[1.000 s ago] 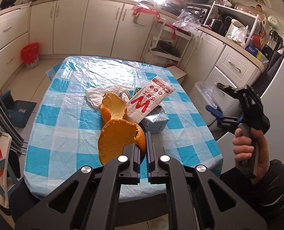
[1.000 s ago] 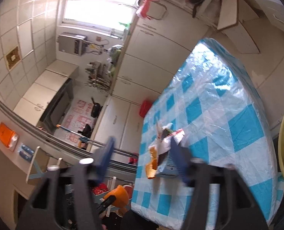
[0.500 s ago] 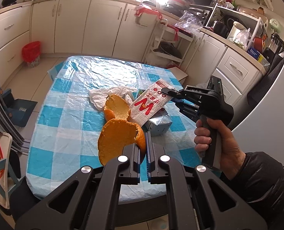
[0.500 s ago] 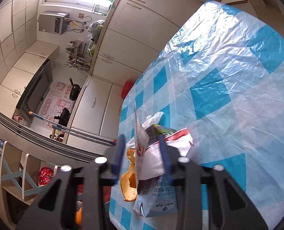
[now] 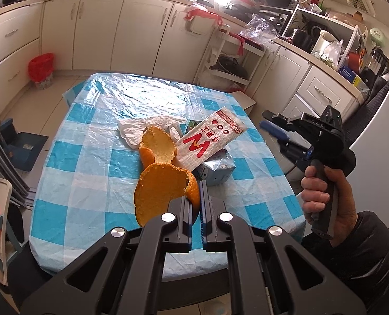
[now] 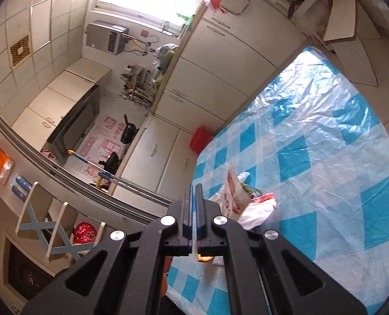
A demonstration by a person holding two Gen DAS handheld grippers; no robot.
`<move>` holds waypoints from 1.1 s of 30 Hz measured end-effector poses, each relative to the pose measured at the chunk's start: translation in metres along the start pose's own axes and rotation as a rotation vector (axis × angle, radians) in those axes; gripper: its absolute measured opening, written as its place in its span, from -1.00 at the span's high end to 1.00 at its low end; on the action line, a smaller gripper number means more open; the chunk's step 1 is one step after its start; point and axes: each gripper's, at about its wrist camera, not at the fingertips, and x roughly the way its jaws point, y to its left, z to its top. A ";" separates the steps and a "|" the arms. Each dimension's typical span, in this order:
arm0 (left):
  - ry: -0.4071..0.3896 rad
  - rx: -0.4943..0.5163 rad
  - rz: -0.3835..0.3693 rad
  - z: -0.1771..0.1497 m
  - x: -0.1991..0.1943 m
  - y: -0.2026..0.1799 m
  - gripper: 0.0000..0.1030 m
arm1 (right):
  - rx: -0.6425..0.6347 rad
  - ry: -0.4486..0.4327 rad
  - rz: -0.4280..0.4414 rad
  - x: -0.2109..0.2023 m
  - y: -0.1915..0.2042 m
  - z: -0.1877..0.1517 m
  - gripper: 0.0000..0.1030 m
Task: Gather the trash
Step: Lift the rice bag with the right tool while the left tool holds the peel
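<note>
The table with the blue-and-white checked cloth under clear plastic film [image 5: 89,162] is the reference for all positions. Its near edge lies directly below the left gripper [image 5: 197,191], and its rounded near-right corner is just beside the right gripper [image 5: 271,124]. The left half and the far half of the table top are bare film, wrinkled and glaring under the window light. The left gripper is clamped tight on the large piece of orange citrus peel [image 5: 163,191], gripping it at its right rim and holding it above the near middle of the table. The right gripper, carried in the person's right hand [image 5: 323,191], is off the table's right edge and clear of the cloth. Its jaws stand at a narrow gap and are opening, with nothing between them in the right wrist view. The remaining trash is heaped at the middle of the table, towards the right: a flat white packet with a red M and red print [image 5: 210,141] leans over a crushed silver-grey carton [image 5: 216,169], with a crumpled white tissue [image 5: 142,128] behind them and a second curl of peel [image 5: 159,149] touching the packet. The packet and carton stand between the right gripper and the tissue. On the floor beyond the far-left corner of the table is a red-lined bin [image 5: 41,67]; a blue dustpan [image 5: 24,149] lies off the left edge; a white stool [image 5: 243,99] touches or nearly touches the far-right corner. Cream cabinets enclose the room beyond the table.
</note>
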 end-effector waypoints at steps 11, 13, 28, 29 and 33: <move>0.001 -0.024 -0.001 0.003 0.002 0.012 0.91 | 0.165 0.148 -0.129 0.072 -0.039 -0.019 -0.52; 0.002 -0.025 -0.001 0.004 0.003 0.012 0.91 | 0.201 0.143 -0.096 0.078 -0.042 -0.019 -0.29; -0.012 -0.018 0.001 0.007 -0.001 0.006 0.91 | 0.100 0.044 0.097 0.042 -0.003 -0.007 0.95; -0.013 -0.017 -0.001 0.007 -0.002 0.005 0.91 | 0.090 0.039 0.111 0.037 0.003 -0.008 0.95; -0.023 -0.001 -0.015 0.010 -0.006 -0.005 0.91 | 0.049 0.003 0.157 0.012 0.024 -0.007 0.95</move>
